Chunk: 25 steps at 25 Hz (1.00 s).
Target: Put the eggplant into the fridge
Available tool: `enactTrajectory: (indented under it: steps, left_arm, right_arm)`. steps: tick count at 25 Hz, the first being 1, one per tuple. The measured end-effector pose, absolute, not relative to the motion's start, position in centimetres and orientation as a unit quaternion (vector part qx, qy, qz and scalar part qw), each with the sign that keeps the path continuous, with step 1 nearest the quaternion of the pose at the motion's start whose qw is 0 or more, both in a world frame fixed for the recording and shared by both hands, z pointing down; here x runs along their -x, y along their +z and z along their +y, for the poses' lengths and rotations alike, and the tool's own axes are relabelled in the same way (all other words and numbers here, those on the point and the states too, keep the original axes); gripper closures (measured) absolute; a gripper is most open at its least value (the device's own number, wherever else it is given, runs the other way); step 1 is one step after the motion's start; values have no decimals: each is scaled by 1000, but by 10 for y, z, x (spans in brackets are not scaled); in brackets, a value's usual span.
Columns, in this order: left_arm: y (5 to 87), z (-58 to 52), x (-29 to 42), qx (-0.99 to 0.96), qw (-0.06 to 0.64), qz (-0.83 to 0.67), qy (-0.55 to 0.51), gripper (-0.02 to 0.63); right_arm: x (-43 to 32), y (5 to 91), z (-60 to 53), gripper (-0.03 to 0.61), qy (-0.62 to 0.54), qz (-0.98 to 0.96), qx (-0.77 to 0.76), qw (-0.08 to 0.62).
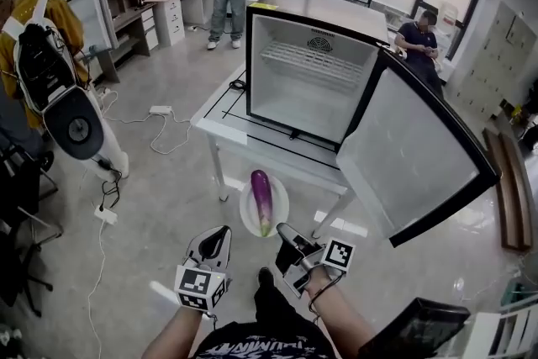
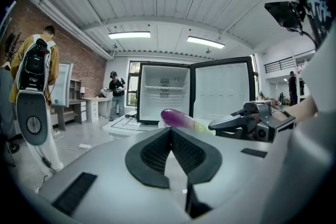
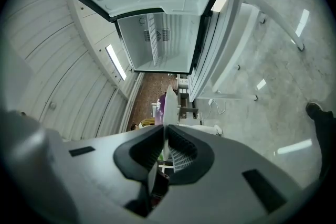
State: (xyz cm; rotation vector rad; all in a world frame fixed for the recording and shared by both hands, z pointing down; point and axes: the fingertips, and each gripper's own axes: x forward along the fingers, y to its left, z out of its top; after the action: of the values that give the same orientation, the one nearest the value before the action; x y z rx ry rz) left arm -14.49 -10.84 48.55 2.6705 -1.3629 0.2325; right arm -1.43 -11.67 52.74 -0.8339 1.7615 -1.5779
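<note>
Pinching the near rim of the white plate (image 1: 249, 219), the right gripper (image 1: 282, 231) is holding it up, jaws clamped tight on the thin edge. Eggplant (image 1: 262, 192) is lying lengthwise across the plate's middle, with its purple end pointing toward the fridge (image 1: 311, 71) and its green stem end sitting at the near rim, just beside the clamped jaws. Plate is hanging over the floor, near the front edge of the table (image 1: 220, 120) and not touching it.

Left gripper (image 1: 215, 236) is hovering just left of the plate, apart from it. Its jaws are pressing together with nothing between them.

Fridge is standing on the table, leaving bare strips along the left and front edges. Its door (image 1: 412, 155) is swinging wide to the right, out past the table's front right corner. Interior is showing white, with a wire shelf (image 1: 307, 63) sitting across the upper part.
</note>
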Motion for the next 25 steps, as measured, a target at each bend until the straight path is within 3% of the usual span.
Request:
enactTrajectory:
  steps: [25]
  left_arm:
    - [472,-310,93,-872,54,-480,74,604]
  right_arm:
    - [-31,523,-319,557,-609,674,289,303]
